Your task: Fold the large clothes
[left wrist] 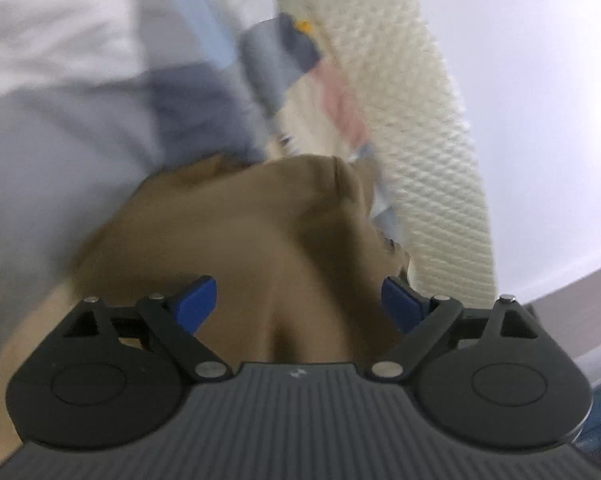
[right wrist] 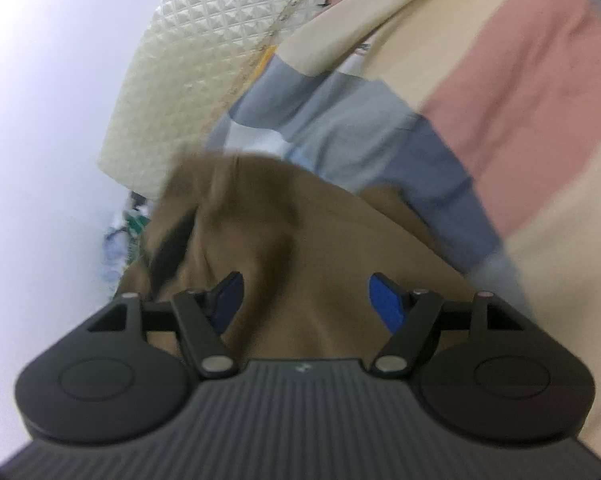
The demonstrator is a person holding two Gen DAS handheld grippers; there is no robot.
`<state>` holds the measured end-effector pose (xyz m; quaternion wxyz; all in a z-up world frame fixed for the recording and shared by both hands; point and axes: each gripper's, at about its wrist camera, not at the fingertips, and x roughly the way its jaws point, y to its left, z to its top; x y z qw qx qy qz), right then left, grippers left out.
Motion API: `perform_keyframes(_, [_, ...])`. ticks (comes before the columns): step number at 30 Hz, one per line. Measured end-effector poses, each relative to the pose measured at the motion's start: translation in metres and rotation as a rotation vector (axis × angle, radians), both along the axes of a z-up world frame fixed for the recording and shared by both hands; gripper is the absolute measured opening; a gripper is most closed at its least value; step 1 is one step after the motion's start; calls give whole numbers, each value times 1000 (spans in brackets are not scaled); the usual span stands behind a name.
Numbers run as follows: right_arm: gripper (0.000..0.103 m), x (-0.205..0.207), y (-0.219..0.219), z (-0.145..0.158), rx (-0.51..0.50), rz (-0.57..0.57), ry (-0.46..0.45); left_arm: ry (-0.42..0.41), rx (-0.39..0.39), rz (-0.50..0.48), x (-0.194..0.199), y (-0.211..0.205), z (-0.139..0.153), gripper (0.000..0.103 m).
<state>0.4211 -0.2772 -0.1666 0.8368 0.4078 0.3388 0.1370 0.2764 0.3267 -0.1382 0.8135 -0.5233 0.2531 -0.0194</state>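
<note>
Patchwork bedding (right wrist: 500,92) underlies soft brown garment (right wrist: 284,240); left gripper (left wrist: 300,304) and right gripper (right wrist: 306,300) seemingly spread.

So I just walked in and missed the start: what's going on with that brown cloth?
A person is working a brown garment with two handheld grippers, over a patchwork bedcover. The left gripper and right gripper both have their jaws spread, with brown fabric bunched in the gaps. The pictures are blurred, so whether either one actually grips it is unclear. The garment looks rumpled, not yet neatly folded. A quilted cream panel stands behind it.
</note>
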Motion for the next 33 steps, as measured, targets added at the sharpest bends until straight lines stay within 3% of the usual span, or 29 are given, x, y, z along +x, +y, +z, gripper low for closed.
perform_keyframes(2, [74, -19, 4, -10, -1, -16, 16, 48, -18, 42, -15, -18, -20, 93])
perform_keyframes(4, [83, -33, 7, -19, 1, -37, 32, 96, -55, 74, -22, -30, -38, 93])
perform_keyframes(8, [84, -44, 10, -43, 39, -74, 89, 148, -72, 110, -20, -47, -55, 95])
perform_keyframes(13, [84, -25, 5, -84, 124, -132, 150, 103, -175, 175, -1, -54, -90, 95])
perform_keyframes(16, [85, -16, 4, -98, 251, -179, 100, 57, -259, 248, 4, -52, -111, 99])
perform_keyframes(21, [92, 8, 21, -106, 213, -234, 83, 9, -284, 282, 15, -53, -110, 98])
perform_keyframes(23, [92, 19, 28, -108, 177, -230, 82, 10, -330, 317, 18, -50, -115, 98])
perform_keyframes(26, [92, 31, 29, -109, 205, -237, 79, 6, -347, 327, 26, -50, -125, 98])
perform_keyframes(27, [89, 34, 30, -109, 204, -235, 72, 2, -343, 324, 27, -48, -125, 98])
perform_keyframes(28, [78, 36, 30, -107, 188, -230, 64, 1, -339, 321, 27, -49, -125, 97])
perform_keyframes(29, [65, 35, 30, -104, 166, -219, 45, 3, -325, 319, 28, -50, -123, 92])
perform_keyframes(30, [60, 34, 29, -101, 150, -208, 24, 9, -297, 314, 28, -51, -121, 87])
perform_keyframes(32, [45, 31, 28, -92, 112, -181, -14, 16, -255, 305, 21, -52, -116, 67])
perform_keyframes(33, [42, 27, 29, -87, 96, -171, -34, 17, -242, 297, 17, -50, -113, 64])
